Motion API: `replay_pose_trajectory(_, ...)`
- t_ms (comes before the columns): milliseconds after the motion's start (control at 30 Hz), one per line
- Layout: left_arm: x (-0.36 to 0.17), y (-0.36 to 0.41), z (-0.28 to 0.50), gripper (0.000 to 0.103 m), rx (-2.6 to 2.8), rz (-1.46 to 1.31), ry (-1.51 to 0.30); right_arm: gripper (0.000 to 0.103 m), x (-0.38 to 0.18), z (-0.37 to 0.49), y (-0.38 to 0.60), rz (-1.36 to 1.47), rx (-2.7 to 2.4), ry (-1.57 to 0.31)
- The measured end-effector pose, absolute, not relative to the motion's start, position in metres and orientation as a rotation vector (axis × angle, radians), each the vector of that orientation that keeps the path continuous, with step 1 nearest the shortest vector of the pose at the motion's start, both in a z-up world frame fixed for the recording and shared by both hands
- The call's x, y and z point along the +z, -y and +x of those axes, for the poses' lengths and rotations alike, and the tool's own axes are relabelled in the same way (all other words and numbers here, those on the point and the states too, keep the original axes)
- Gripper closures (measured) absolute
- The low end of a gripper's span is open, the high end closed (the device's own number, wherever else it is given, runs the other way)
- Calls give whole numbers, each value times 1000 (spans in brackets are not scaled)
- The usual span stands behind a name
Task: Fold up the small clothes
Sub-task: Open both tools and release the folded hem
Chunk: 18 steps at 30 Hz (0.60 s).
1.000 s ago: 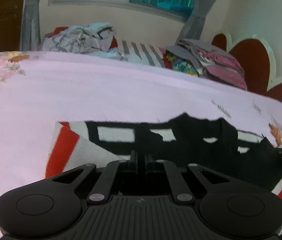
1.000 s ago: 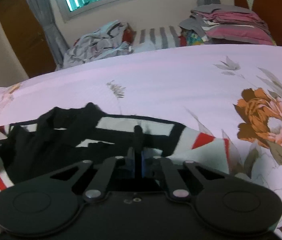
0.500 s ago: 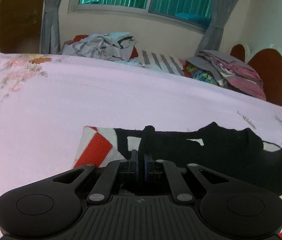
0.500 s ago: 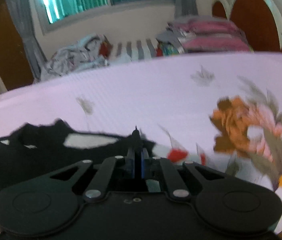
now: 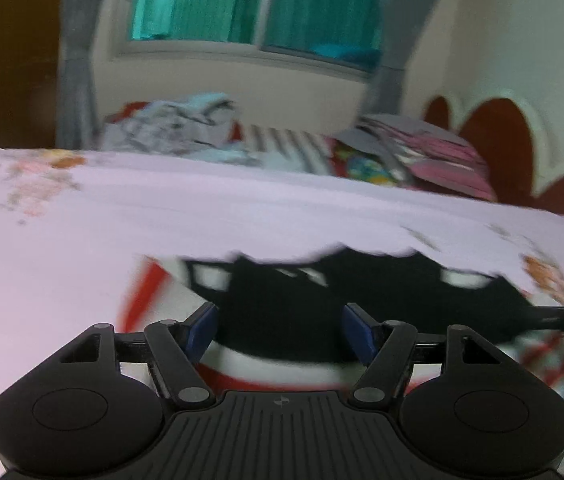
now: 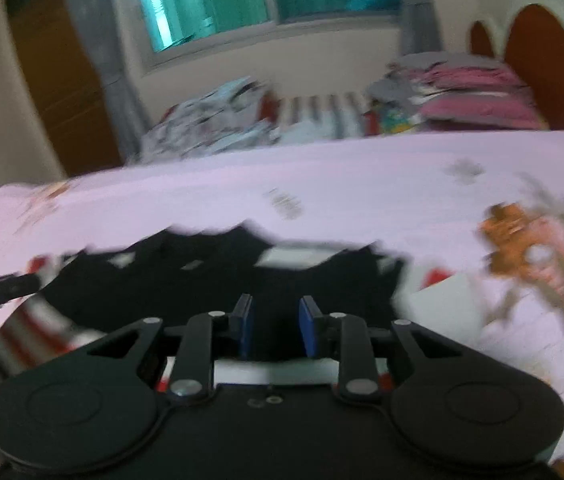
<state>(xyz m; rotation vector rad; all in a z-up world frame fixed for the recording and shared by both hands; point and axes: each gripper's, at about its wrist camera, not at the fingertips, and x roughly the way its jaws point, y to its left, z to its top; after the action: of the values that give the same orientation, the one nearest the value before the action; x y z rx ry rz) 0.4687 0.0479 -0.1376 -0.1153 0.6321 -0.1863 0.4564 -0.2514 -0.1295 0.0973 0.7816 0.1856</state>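
Both grippers are hanging spread and empty over the striped sweater (image 5: 282, 320): left gripper (image 5: 280, 326) wide apart, right gripper (image 6: 276, 330) narrower. Sweater is lying crosswise just ahead of both, its length running between them, on the pink bedsheet (image 5: 162, 216).

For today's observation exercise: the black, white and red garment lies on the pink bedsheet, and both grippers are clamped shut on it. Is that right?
Not quite. The garment does lie on the pink bedsheet, but both grippers are open: the left wrist view shows the left gripper spread wide, and the right wrist view shows a gap in the right gripper.
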Motion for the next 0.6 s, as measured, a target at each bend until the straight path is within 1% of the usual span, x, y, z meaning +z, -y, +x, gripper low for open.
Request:
replay_pose_trajectory(167,-154,-16,448,36,-233,-47,-709,78,-142,438,216,51,228,-813)
replay_pose_trajectory(200,-159,-15,446,36,-218,-41,-736,76,-144,434,213,22,215,-811)
replay_pose_trajectory(300,-168,-26,438,36,-182,-50,-740,67,-147,422,220,-44,155,-809)
replay_pose_trajectory(467,-166,-39,423,36,-161,-37,-743,68,-148,402,249,-70,82,-805)
replay_pose_trajectory(500,-165,-42,420,36,-155,-40,-745,67,-147,398,253,-73,62,-803)
replay_pose_trajectory(533,-165,-44,418,36,-150,-39,-746,63,-147,394,257,-72,39,-804)
replay_pose_trajectory(600,-165,-49,415,36,-137,-30,-745,60,-149,385,267,-55,12,-805)
